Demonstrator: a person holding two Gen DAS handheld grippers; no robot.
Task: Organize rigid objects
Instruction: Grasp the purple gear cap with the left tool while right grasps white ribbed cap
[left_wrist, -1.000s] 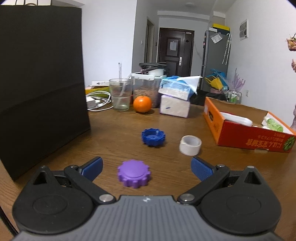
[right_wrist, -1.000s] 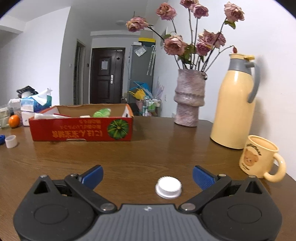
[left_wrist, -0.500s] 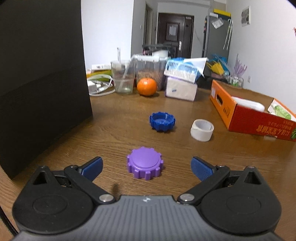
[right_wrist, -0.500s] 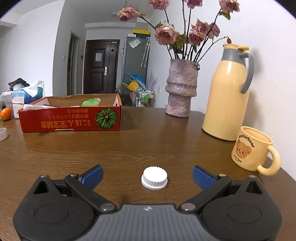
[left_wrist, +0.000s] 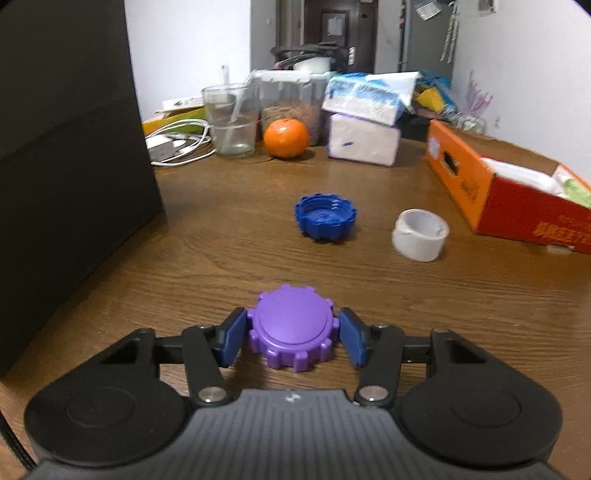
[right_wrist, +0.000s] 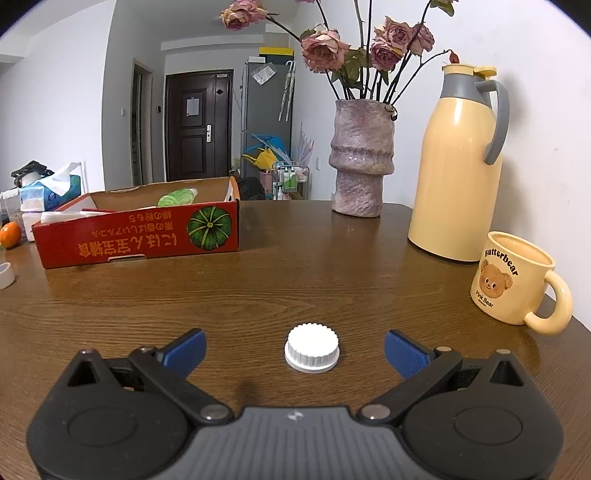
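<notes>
Purple, the notched cap (left_wrist: 294, 328) sits on the wooden table (left_wrist: 229, 251) between your left gripper's (left_wrist: 292, 336) blue pads (left_wrist: 232, 340), whose jaws have just been closing and now pinch its sides. Beyond it lie a blue cap (left_wrist: 325, 217), open side up, and a tape roll (left_wrist: 420, 234). Your right gripper (right_wrist: 294, 350) stands spread around a white ribbed cap (right_wrist: 312, 347), untouched.

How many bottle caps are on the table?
3: purple cap between the left gripper pads, blue cap beyond it, white cap between the open right gripper fingers. Others may be hidden.
</notes>
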